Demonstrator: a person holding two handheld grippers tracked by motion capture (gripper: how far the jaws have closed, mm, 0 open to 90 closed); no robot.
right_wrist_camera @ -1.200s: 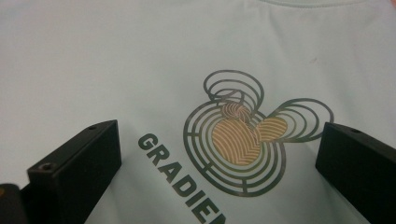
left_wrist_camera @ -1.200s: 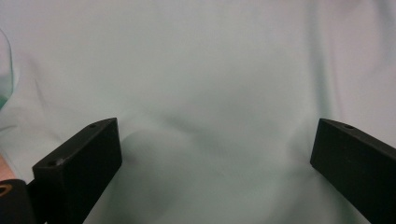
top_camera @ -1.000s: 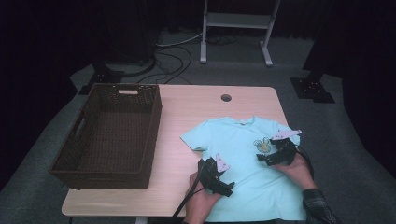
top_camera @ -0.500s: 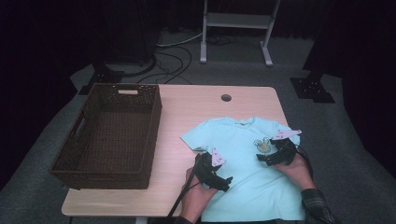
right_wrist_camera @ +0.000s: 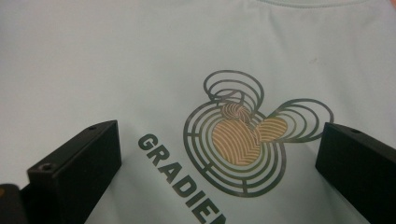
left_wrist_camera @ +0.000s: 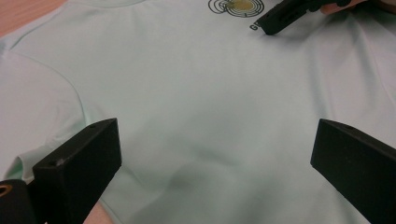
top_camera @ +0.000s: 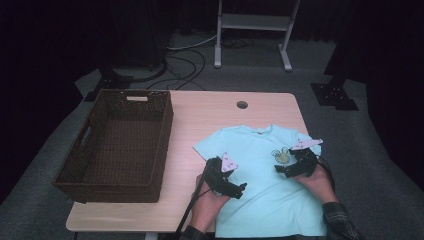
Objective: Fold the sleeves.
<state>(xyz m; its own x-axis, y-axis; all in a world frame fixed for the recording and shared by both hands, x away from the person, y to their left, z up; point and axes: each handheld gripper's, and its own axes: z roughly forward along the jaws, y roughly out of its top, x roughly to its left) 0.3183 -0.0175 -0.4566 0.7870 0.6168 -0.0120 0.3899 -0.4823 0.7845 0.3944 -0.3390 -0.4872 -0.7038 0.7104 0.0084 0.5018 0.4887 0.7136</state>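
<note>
On the wooden table point(top_camera: 200, 125) beside a basket point(top_camera: 117, 142), the shirt point(top_camera: 265, 190) lies flat. Both grippers, left point(top_camera: 239, 189) and right point(top_camera: 281, 169), hover spread; next, likely pinching fabric to fold.

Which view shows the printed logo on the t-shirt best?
The right gripper view: the logo sits large and sharp, with lettering beside it. The left gripper view catches it at the top edge. The high view shows a tiny mark.
</note>
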